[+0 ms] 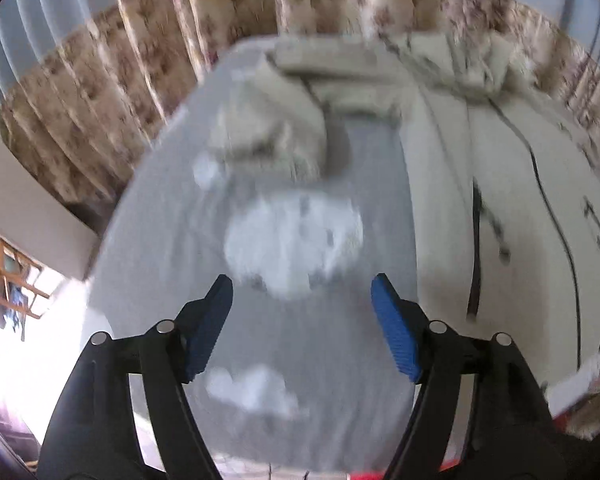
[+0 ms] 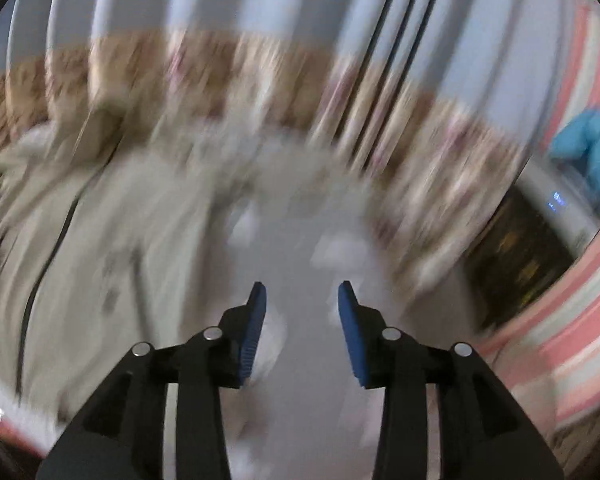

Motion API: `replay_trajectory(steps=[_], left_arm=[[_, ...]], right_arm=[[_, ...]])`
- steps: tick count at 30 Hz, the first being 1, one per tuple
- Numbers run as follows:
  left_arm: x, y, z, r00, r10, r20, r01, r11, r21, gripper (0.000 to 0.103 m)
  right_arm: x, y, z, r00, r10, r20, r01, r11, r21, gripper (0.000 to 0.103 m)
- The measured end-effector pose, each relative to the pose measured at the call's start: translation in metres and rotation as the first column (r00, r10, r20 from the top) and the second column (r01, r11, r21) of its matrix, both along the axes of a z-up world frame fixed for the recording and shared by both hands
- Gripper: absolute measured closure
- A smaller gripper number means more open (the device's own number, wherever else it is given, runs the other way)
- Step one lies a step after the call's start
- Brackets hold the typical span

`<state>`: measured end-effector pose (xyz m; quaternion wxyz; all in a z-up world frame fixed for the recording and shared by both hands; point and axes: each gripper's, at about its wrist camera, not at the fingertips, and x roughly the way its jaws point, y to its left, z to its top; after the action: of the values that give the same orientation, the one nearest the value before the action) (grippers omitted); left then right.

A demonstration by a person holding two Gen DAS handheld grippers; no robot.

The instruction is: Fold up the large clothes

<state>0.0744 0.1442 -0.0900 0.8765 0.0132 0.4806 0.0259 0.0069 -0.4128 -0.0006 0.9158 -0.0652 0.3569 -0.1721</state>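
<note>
Fingers spread and empty on both the left gripper (image 1: 302,286) and right gripper (image 2: 300,294), hovering over the grey sheet (image 1: 284,340), with the cream garment (image 1: 500,200) at right of frame unfolded, likely between folds, needing an edge grasped next.

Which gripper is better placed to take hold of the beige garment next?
Left, tentatively. The left gripper is open with the beige garment fairly sharp just beside it. The right gripper, also open, sits over grey sheet in a heavily blurred view.
</note>
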Motion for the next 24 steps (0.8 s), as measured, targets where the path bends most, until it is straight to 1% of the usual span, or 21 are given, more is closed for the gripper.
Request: replay_trajectory(steps=[2,4,5,7,8,9,11,13,14,15,16,17,19,20,22,23,24], left_arm=[[0.017,-0.005,0.019,0.999,0.01,0.039,-0.01,1.0,0.004,0.026],[0.04,-0.012,0.041,0.997,-0.011,0.07,0.012,1.0,-0.004,0.022],[0.047,-0.016,0.05,0.996,-0.028,0.087,0.029,1.0,-0.008,0.021],[0.061,-0.024,0.073,0.99,-0.064,0.125,0.065,0.998,-0.001,0.014],[0.069,-0.029,0.084,0.986,-0.078,0.149,0.078,0.997,0.011,0.012],[0.082,-0.036,0.093,0.98,-0.094,0.174,0.089,0.995,0.038,0.008],[0.101,-0.044,0.098,0.973,-0.11,0.202,0.095,0.992,0.084,0.006],[0.119,-0.046,0.091,0.975,-0.089,0.204,0.069,0.992,0.107,0.006],[0.131,-0.043,0.079,0.982,-0.068,0.178,0.055,0.995,0.08,0.006],[0.139,-0.037,0.066,0.989,-0.043,0.144,0.036,0.998,0.049,0.006],[0.145,-0.031,0.051,0.995,-0.013,0.104,0.01,1.0,0.025,0.006],[0.147,-0.019,0.033,0.998,0.031,0.063,-0.031,0.999,0.009,0.006],[0.144,-0.002,0.012,0.994,0.101,0.037,-0.101,0.995,0.021,0.006],[0.142,0.009,0.0,0.99,0.138,0.015,-0.138,0.99,0.028,0.006],[0.14,0.029,-0.019,0.983,0.178,-0.044,-0.178,0.984,0.001,0.006],[0.141,0.035,-0.025,0.98,0.187,-0.059,-0.188,0.982,-0.011,0.006],[0.144,0.041,-0.032,0.977,0.199,-0.076,-0.201,0.979,-0.026,0.008]], right_arm=[[0.025,-0.011,0.033,0.994,0.003,0.112,0.003,0.999,-0.052,0.061],[0.049,-0.02,0.062,0.98,0.012,0.197,0.006,0.996,-0.09,0.055],[0.067,-0.024,0.08,0.971,0.021,0.239,0.006,0.993,-0.114,0.054],[0.102,-0.029,0.11,0.958,0.045,0.284,-0.003,0.989,-0.148,0.051],[0.122,-0.031,0.125,0.952,0.065,0.299,-0.017,0.987,-0.158,0.051],[0.134,-0.029,0.132,0.949,0.07,0.306,-0.018,0.986,-0.168,0.049],[0.18,-0.022,0.145,0.951,0.09,0.297,-0.029,0.979,-0.203,0.049],[0.206,-0.013,0.139,0.949,0.099,0.3,-0.035,0.977,-0.212,0.047],[0.222,-0.008,0.126,0.951,0.114,0.287,-0.066,0.983,-0.17,0.047],[0.225,-0.004,0.115,0.952,0.123,0.279,-0.086,0.986,-0.139,0.046],[0.233,0.004,0.093,0.956,0.143,0.254,-0.122,0.988,-0.096,0.044],[0.235,0.011,0.077,0.96,0.159,0.233,-0.142,0.986,-0.085,0.042],[0.241,0.025,0.041,0.969,0.185,0.166,-0.171,0.981,-0.094,0.041],[0.246,0.034,0.02,0.974,0.199,0.112,-0.187,0.976,-0.108,0.041],[0.253,0.045,-0.005,0.973,0.227,0.033,-0.221,0.968,-0.121,0.041],[0.255,0.05,-0.017,0.971,0.239,0.002,-0.236,0.962,-0.136,0.041],[0.255,0.054,-0.024,0.97,0.243,-0.014,-0.242,0.958,-0.152,0.041]])
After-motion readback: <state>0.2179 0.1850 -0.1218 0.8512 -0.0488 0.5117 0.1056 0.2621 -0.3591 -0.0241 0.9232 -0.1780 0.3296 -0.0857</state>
